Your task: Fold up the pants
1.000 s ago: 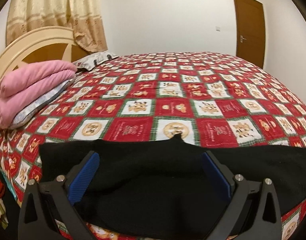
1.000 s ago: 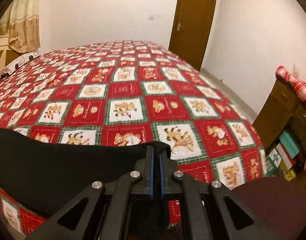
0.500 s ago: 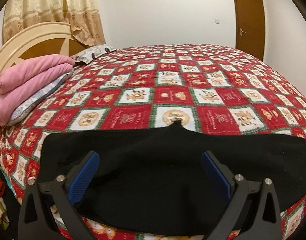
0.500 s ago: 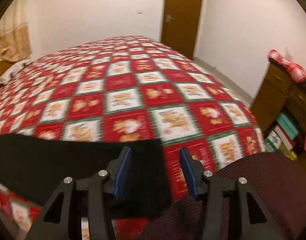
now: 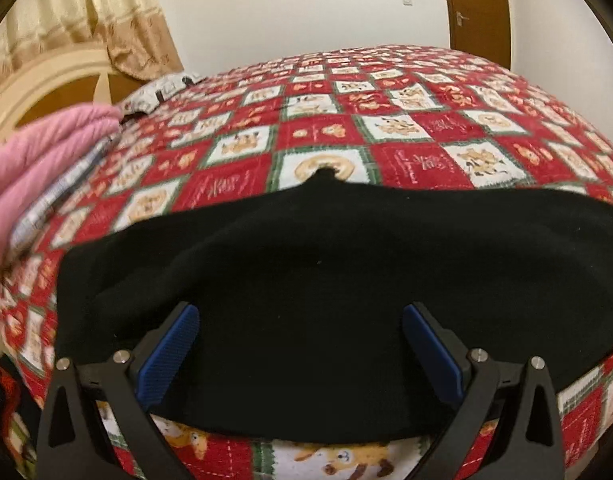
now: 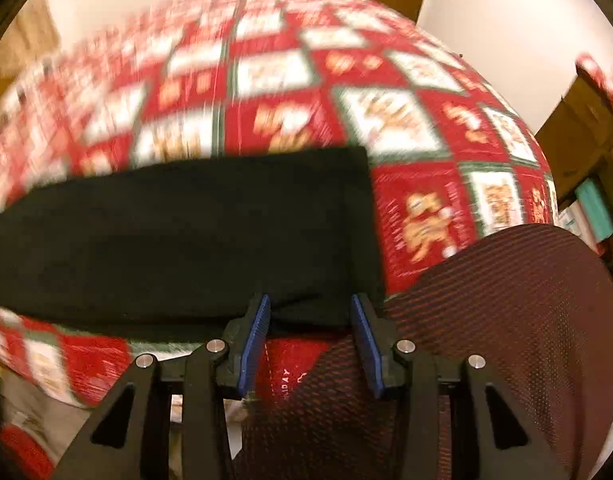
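Our right gripper (image 6: 310,336) has just let go of the pants (image 6: 178,236); its jaws, now closing slightly, stand apart over the hem. Our left gripper (image 5: 298,344) hangs wide open. The fold lies on the bed (image 5: 406,128), ready for the next.

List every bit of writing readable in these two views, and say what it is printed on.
"...IDAY": end of a cut-off white word, printed sideways on a red square of the quilt, seen between the right gripper's fingers.
White script on the red squares of the quilt in the left wrist view: too small and blurred to read.
Nothing readable on the black pants.
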Available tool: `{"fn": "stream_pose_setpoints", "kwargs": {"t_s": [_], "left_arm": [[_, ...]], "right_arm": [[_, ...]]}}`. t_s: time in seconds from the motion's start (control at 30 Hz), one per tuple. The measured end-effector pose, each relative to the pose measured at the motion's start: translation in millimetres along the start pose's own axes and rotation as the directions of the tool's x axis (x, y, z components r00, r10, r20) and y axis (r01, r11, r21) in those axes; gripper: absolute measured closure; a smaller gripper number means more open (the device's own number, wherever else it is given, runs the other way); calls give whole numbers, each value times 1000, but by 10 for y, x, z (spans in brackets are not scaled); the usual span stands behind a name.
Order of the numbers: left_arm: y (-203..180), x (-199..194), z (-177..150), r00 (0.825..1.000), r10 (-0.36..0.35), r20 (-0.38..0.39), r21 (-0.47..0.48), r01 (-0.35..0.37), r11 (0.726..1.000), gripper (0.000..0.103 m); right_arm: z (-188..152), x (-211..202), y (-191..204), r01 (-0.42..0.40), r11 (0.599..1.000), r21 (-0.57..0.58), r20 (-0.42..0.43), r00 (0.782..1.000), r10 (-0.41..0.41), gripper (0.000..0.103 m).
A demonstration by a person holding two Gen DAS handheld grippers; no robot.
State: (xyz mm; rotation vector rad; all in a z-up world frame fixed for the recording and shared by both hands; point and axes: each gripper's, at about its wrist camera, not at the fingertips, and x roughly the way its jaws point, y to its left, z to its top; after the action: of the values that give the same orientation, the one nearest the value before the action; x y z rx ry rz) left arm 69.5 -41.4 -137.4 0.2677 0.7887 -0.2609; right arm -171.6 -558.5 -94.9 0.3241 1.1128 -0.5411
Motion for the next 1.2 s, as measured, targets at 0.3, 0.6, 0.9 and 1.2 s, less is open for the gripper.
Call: {"fn": "stream_pose_setpoints", "kwargs": {"t_s": [0.3, 0.6, 0.9, 1.2], "left_arm": [[87, 50, -29, 999, -41, -11, -64, 40, 997, 0], [129, 14, -13, 1000, -6, -3, -6, 6, 1000, 0], [324, -348, -212, 993, 20, 113, 85, -29, 996, 0], [1724, -651, -687, 997, -22, 73, -354, 46, 934, 4]], "right_arm": [[84, 30, -52, 113, 990, -86, 38, 993, -110, 58], [-44, 501, 370, 338, 851, -402, 40, 935, -352, 50], [-32, -183, 302, 12, 1000, 6, 184, 983, -13, 49], [-298, -171, 1965, -233, 945, -228, 224, 932, 284, 49]]}}
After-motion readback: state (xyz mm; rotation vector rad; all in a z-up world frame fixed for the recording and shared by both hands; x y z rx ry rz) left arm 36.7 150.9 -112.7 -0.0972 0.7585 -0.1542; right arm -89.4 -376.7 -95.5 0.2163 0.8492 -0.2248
